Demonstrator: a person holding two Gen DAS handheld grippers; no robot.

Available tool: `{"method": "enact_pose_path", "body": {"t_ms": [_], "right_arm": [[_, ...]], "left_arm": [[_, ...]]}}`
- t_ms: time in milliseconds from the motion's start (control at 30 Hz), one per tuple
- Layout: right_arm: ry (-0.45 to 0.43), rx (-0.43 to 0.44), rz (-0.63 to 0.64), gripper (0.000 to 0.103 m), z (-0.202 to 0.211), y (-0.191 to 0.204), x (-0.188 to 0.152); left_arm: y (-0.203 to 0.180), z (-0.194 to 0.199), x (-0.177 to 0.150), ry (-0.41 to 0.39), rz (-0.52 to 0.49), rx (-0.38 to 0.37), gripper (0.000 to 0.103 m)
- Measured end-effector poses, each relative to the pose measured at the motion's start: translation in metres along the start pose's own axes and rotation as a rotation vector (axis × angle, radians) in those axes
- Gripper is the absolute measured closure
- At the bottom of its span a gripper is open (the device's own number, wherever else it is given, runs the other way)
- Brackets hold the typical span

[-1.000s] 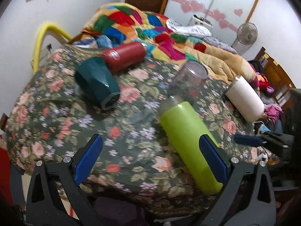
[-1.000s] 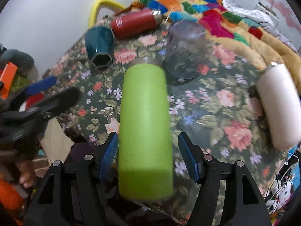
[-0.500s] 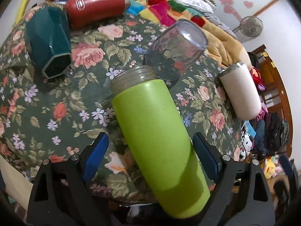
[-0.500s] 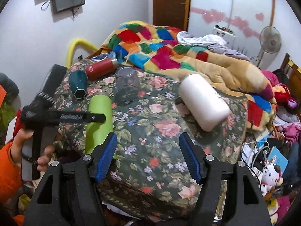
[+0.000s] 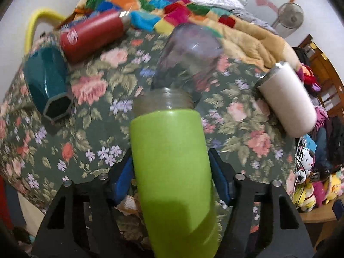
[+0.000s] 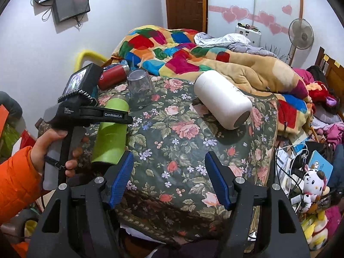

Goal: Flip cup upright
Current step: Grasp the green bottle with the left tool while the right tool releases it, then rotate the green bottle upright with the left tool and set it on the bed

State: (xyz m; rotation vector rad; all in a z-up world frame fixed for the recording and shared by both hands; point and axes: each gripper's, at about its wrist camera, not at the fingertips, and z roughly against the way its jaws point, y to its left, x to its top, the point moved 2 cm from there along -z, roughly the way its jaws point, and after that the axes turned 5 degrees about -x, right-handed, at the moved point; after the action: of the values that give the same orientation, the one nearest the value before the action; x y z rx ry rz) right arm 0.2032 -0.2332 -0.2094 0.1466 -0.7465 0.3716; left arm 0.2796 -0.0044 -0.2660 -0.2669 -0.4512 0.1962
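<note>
A lime green cup (image 5: pixel 172 167) lies on its side on the floral cloth, its threaded mouth pointing away from me. My left gripper (image 5: pixel 171 172) is closed around its body, blue pads against both sides. In the right wrist view the green cup (image 6: pixel 111 133) lies at the table's left edge with the left gripper (image 6: pixel 94 114) over it. My right gripper (image 6: pixel 169 180) is open and empty, held back above the table's near edge.
A clear glass (image 5: pixel 189 56) stands upside down just beyond the green cup's mouth. A teal hexagonal cup (image 5: pixel 47 81), a red bottle (image 5: pixel 92 34) and a white tumbler (image 5: pixel 288 99) lie on their sides. A bed with a patchwork blanket (image 6: pixel 172 45) lies behind.
My left gripper moved in over the green cup and closed on it. My right gripper let the cup go, pulled back and to the right, and stays open.
</note>
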Motion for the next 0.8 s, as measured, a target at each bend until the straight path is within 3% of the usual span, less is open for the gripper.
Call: {"method": "enact_pose_path", "body": {"t_ms": [300,567,800], "right_arm": [[-0.025,0.004,-0.019,0.038,0.003,-0.004,0.004],[-0.034,-0.005,-0.013,0.038,0.003,-0.003,0.007],[-0.025,-0.014,-0.014,0.038,0.001,-0.003,0.009]], "left_arm": [[-0.041,0.083,-0.001,-0.220,-0.191,0.002,0.040],[-0.062,0.109,0.012,-0.379,-0.250,0.072,0.040],[-0.071,0.097,0.024,-0.360,-0.265,0.045,0.040]]}}
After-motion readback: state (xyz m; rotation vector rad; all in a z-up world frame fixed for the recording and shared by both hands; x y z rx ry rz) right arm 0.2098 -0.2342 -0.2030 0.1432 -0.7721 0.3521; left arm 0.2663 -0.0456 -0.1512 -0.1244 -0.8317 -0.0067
